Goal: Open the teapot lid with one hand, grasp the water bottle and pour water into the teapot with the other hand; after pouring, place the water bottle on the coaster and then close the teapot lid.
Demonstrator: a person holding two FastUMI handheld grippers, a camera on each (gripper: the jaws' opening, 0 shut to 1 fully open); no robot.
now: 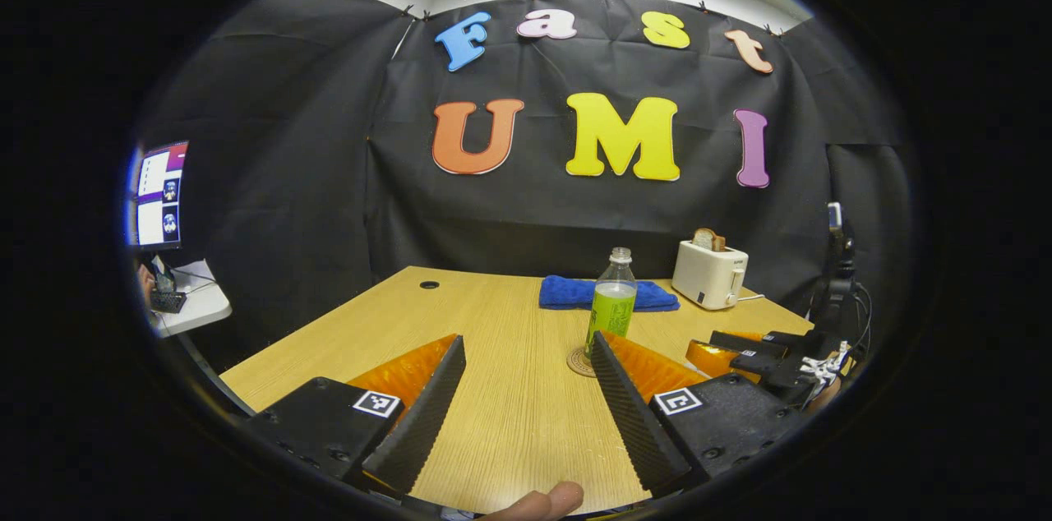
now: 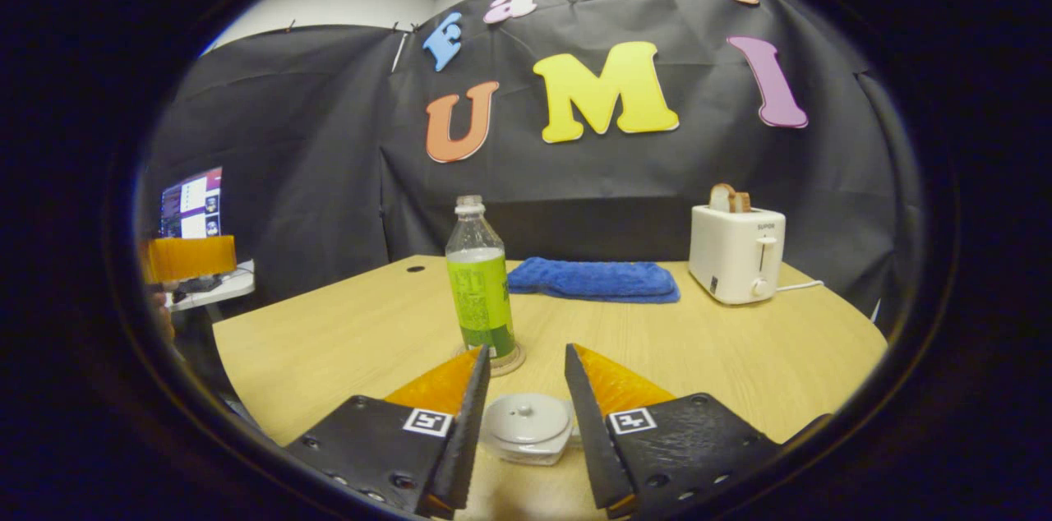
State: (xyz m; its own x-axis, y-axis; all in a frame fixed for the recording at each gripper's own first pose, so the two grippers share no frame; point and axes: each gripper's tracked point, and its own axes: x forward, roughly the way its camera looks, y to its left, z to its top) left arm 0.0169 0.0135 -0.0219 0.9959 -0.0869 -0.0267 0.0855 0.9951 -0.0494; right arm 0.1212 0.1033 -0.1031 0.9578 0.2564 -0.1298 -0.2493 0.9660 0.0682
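In the left gripper view, a monitor [image 1: 160,194] at the far left edge is cut off and too distorted to make out, with a small white side table [image 1: 193,306] below it. The left gripper [image 1: 526,357] hangs over the wooden table [image 1: 509,414] with its fingers spread wide and nothing between them; a fingertip [image 1: 552,498] of the holding hand pokes in at the bottom edge. Farther off, the water bottle [image 1: 612,301] stands upright on the round coaster [image 1: 580,361], whose right part is hidden behind the gripper's right finger. A folded blue towel [image 1: 608,293] lies behind the bottle, and a white toaster [image 1: 708,273] with bread in its slot stands to the right. In the right gripper view, the right gripper [image 2: 526,365] has its fingers apart on either side of the white teapot [image 2: 527,427], not touching it; its lid is on, and its lower body is cut off between the fingers. The other gripper is partly visible at the left rim there.
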